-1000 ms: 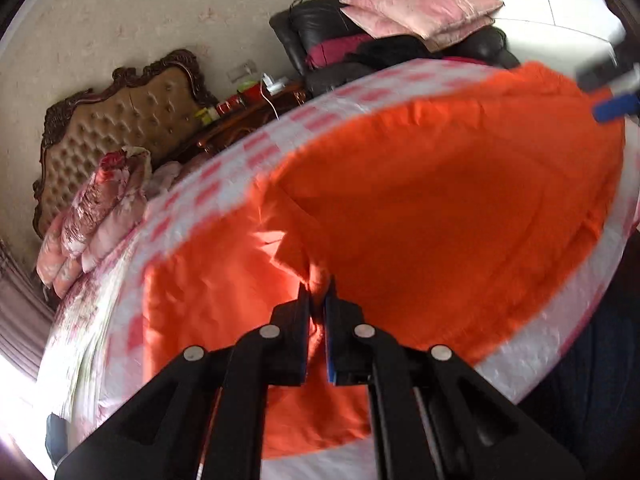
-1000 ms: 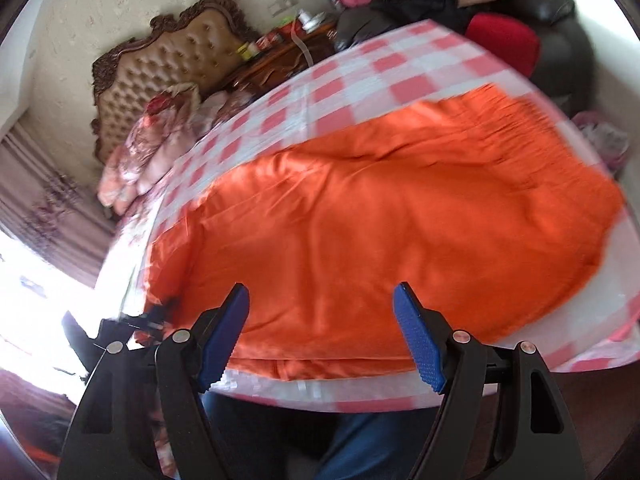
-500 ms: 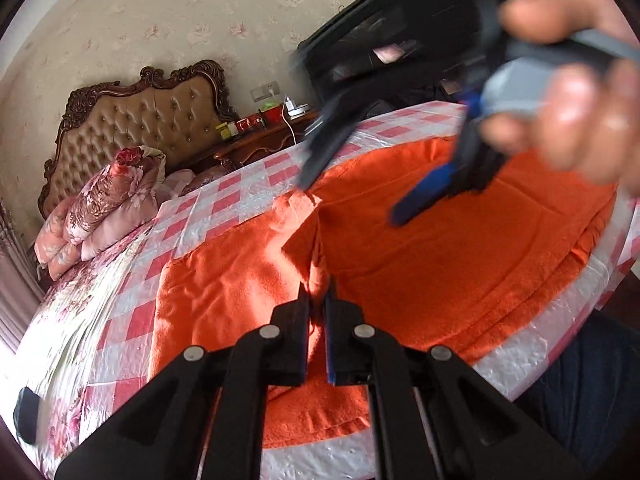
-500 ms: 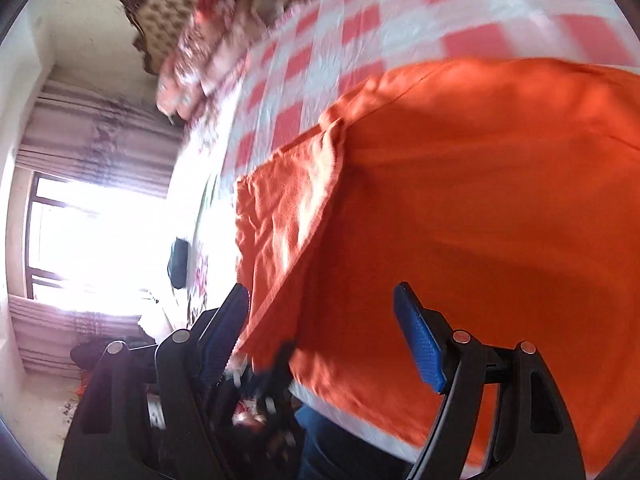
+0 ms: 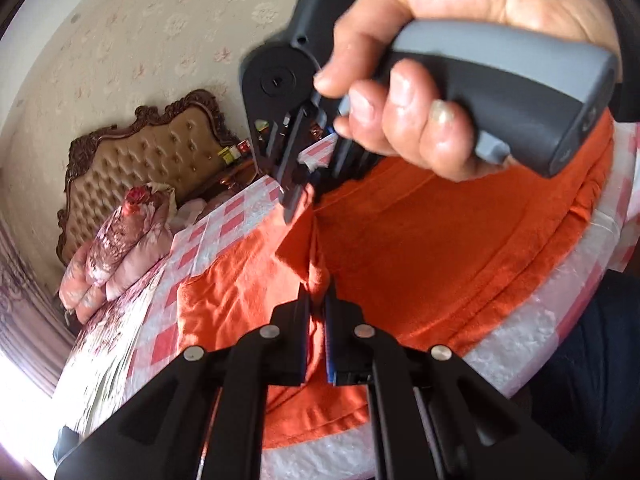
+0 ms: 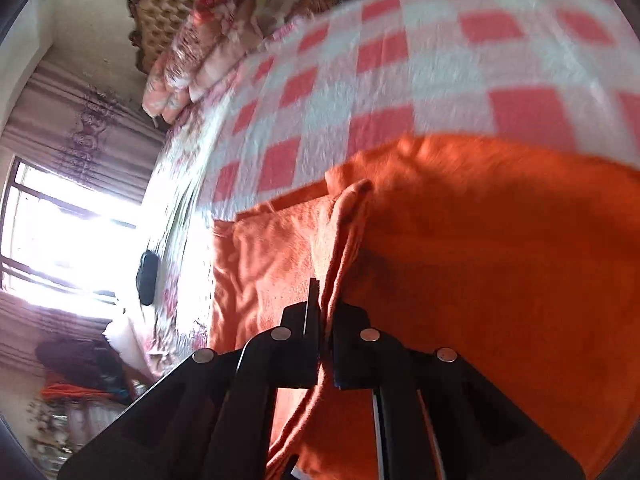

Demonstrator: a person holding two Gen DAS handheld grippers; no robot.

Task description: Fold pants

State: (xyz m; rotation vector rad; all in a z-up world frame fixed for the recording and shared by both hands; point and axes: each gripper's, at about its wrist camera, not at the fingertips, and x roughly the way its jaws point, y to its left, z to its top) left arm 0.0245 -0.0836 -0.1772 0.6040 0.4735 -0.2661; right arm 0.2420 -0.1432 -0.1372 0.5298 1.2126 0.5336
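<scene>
1. Left wrist view: our left gripper [image 5: 317, 304] has its jaws nearly closed on a raised ridge of the orange pants [image 5: 440, 248], pinching the cloth near the edge of the bed [image 5: 532, 332] closest to us.
2. In the same view our right hand [image 5: 424, 64] holds the right gripper [image 5: 300, 200], whose tips pinch the same ridge farther from us, toward the headboard [image 5: 148, 160].
3. Right wrist view: the right gripper's jaws sit almost together with a gathered strip of pants [image 6: 500, 240] running up from between them, so we judge it clamped on cloth.
4. The pants lie spread on the checked bedspread [image 6: 400, 64]; the larger part lies to the right of the ridge and a smaller flap to the left, toward the pillows [image 5: 120, 248].
5. The relation that matters: both grips sit on one line running away from us across the cloth, the left one nearer, the right one farther.
6. We judge the coming move must carry both ends sideways together, square to that line, or the fold will skew.
</scene>
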